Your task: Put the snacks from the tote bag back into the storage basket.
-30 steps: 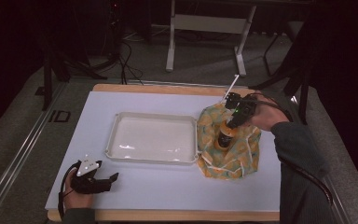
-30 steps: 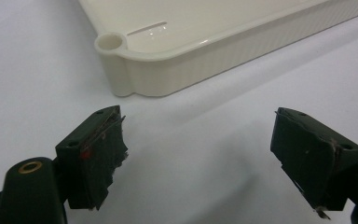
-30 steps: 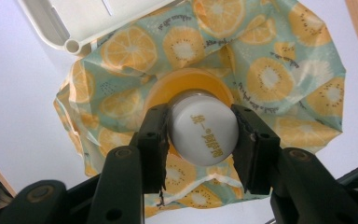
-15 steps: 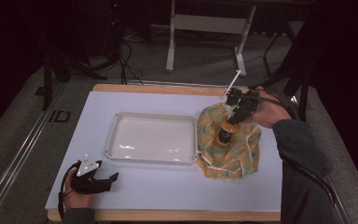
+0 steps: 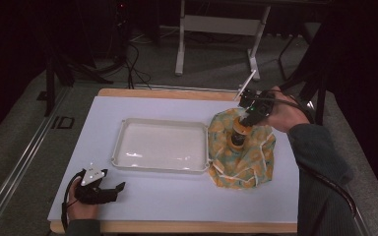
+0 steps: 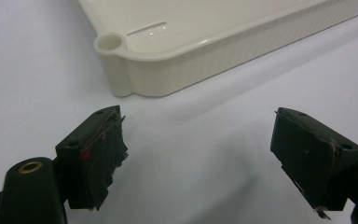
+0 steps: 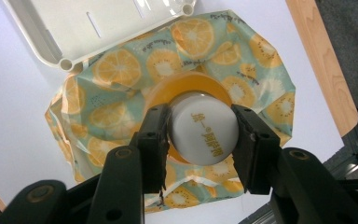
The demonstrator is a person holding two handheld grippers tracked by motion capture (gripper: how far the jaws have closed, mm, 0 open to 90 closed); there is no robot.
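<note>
We are clamping the right gripper (image 7: 199, 142) on the white cap of the orange bottle (image 7: 203, 133), which is standing on the fruit-print cloth (image 7: 121, 70) beside the tray (image 5: 162, 147). Smooth and rigid, it is probably slippery, so the cap seems the best hold. Our left gripper (image 6: 209, 154) is resting open, holding nothing.

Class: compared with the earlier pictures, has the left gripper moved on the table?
No. The left gripper lies at the same spot below the tray's near-left corner.
</note>
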